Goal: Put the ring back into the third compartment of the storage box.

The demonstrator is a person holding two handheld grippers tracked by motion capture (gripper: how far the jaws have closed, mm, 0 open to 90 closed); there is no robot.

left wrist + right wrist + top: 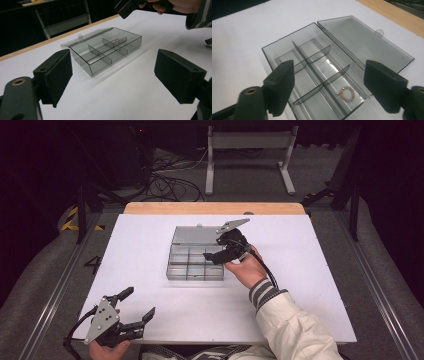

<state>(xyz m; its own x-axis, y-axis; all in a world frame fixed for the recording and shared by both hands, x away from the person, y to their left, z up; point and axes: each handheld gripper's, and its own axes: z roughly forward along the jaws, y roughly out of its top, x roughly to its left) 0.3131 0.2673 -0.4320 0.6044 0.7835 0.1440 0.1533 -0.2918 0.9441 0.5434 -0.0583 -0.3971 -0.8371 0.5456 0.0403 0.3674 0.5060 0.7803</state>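
Lighting even and overhead; white matte table board [150, 245] bright, surroundings dark toward upper frame edges. Soft shadows lie beside the clear smoky plastic compartment box [195, 260]. Near black jaws slightly soft. Mild glare on box floor.

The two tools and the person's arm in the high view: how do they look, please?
Both tools are black with two blocky padded jaws. The left tool carries a grey three-cornered plate with small holes, as does the right tool. A black cable trails from the right one. The sleeve is cream with a grey-and-white striped cuff.
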